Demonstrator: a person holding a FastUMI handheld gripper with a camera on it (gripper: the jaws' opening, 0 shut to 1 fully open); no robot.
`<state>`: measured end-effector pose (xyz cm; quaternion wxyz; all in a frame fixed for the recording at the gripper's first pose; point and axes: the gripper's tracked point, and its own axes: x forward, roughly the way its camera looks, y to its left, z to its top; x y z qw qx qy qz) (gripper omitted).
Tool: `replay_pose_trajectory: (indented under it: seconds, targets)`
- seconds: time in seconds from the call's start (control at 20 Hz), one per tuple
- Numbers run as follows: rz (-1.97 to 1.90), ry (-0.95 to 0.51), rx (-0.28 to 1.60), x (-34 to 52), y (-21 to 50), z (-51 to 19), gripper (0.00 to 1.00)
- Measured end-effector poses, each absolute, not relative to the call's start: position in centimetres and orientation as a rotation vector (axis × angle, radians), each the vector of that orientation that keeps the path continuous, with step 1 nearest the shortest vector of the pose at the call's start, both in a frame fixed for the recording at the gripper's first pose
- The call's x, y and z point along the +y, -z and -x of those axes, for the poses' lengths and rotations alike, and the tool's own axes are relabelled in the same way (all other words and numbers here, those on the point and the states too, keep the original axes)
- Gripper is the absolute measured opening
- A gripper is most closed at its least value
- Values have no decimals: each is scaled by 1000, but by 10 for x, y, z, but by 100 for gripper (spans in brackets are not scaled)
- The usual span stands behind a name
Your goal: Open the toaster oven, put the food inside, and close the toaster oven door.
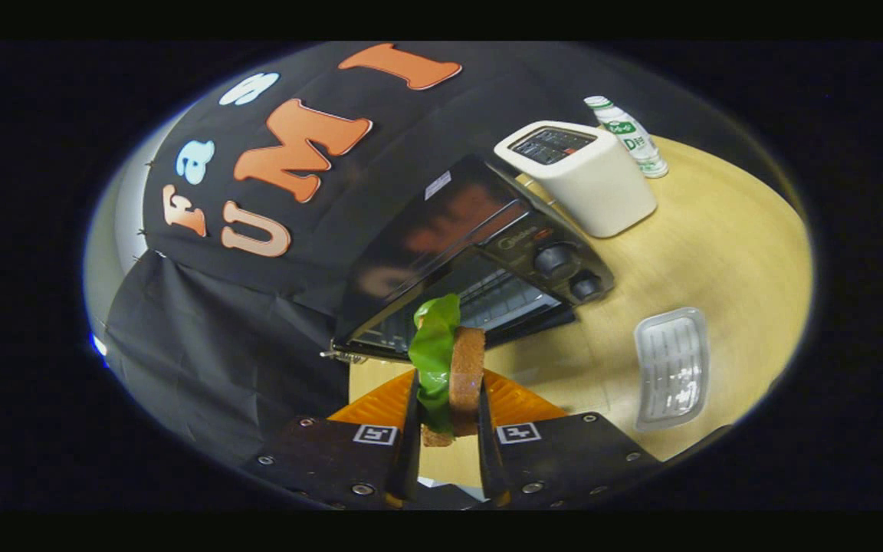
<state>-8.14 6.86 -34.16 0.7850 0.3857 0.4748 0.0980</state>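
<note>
Clamped upright in the claw: the food, a sandwich made of a brown bread slice with a green lettuce leaf against its left face, both fingers pressing on its flanks. Held above an orange plate just below and behind the fingertips, near the worktop's front edge. Directly beyond the sandwich, the black toaster oven, seen tilted, its door apparently swung down and open, baring the wire rack in the cavity; nothing visible on the rack. Two round knobs on the oven's control panel, at the right of the opening. Left side of the oven close to the worktop's left edge, with the black cloth wall hanging beyond.

Just behind the oven, toward the worktop's back edge, a white slot toaster; contents of its slots too dark to tell. Beside it, nearer the back right corner, a small white bottle with a green label, standing, cap on. On the right half of the worktop, well apart from the oven, a clear ribbed plastic tray lying flat with nothing in it. Bare wood between the tray and the oven's front, and open wood from the toaster to the right edge.
</note>
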Motion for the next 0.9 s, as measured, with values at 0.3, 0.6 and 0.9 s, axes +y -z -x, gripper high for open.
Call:
replay_pose_trajectory:
  seconds: [0.3, 0.6, 0.9]
  targets:
    - [-950, -203, 947, 102, 358, 49, 33]
    - [-1066, -165, 870, 132, 384, 25, 33]
    - [-1109, -108, 752, 148, 393, 1, 33]
